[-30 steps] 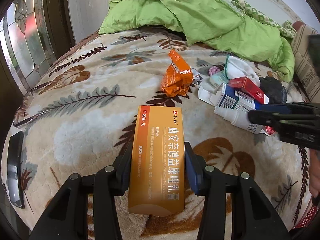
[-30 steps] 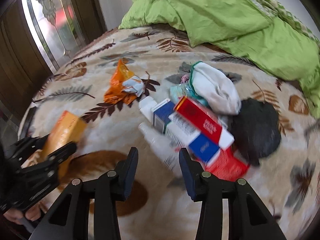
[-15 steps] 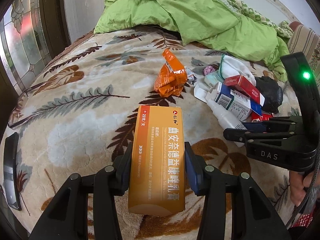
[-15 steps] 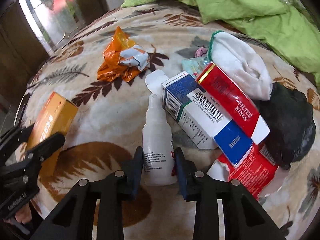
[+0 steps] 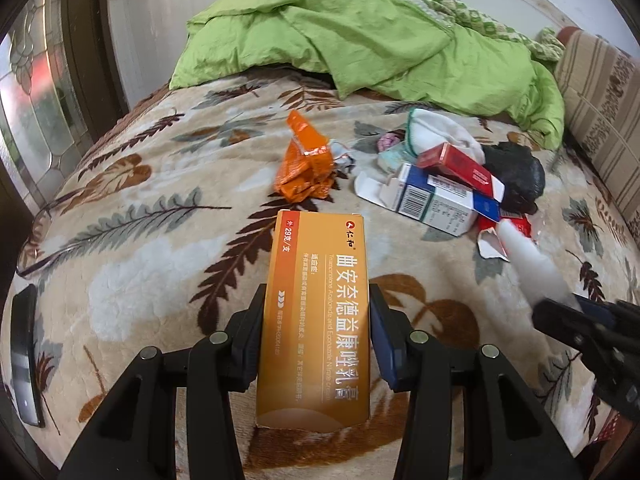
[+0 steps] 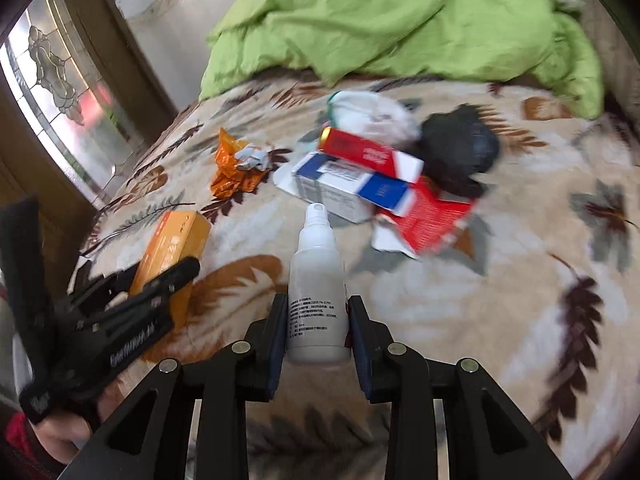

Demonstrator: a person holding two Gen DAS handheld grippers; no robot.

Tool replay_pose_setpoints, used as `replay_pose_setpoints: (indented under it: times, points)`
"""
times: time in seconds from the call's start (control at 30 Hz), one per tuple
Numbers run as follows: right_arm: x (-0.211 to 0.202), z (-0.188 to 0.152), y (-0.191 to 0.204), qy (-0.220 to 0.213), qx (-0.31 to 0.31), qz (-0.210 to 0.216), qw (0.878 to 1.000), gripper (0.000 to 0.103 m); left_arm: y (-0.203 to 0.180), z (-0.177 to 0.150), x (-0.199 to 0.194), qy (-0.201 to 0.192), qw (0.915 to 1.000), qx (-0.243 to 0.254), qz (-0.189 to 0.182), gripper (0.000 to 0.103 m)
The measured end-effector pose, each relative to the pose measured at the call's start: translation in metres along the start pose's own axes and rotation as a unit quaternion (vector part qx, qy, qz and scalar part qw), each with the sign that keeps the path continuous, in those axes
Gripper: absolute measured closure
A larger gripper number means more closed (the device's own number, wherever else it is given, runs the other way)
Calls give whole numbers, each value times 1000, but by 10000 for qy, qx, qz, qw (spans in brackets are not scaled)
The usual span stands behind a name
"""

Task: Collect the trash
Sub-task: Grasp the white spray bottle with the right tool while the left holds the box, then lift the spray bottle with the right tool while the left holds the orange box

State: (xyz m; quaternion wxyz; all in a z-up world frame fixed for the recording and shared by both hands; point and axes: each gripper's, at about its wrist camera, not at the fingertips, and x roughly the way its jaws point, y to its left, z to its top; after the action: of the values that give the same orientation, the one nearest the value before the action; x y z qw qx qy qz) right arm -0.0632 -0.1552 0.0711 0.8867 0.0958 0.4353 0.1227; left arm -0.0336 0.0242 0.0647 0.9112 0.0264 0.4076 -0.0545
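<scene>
My left gripper (image 5: 316, 332) is shut on a long orange medicine box (image 5: 316, 312) and holds it above the leaf-patterned blanket (image 5: 160, 248). My right gripper (image 6: 318, 320) is shut on a white spray bottle (image 6: 318, 280), lifted off the bed; the bottle shows blurred in the left wrist view (image 5: 532, 264). On the bed lie a crumpled orange wrapper (image 5: 306, 170), a blue and white box (image 5: 436, 200), a red box (image 5: 460, 168), a torn red carton (image 6: 432, 216), a white cloth (image 5: 440, 132) and a black bag (image 5: 516, 176).
A green quilt (image 5: 380, 40) is heaped at the head of the bed. A striped cushion (image 5: 600, 100) lies at the right. A glass-panelled door (image 6: 60, 88) stands at the left. A dark phone (image 5: 24, 360) lies at the bed's left edge.
My right gripper closed on the white spray bottle and lifted it back from the pile. My left gripper keeps holding the orange box and has tilted up a little.
</scene>
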Motion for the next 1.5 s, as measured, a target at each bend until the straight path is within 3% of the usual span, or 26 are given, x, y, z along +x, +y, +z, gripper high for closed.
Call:
replay_pose_setpoints:
  times: [0.43,1.5]
  points:
    - [-9,-7,-17,-348,303,-254,9986,71,-16,-3,-9,-230,9990,381,35,58]
    - [-13,-5,-17,-462,263,-307,9981,71,-19,-2,-12,-357,9977,548,155,58]
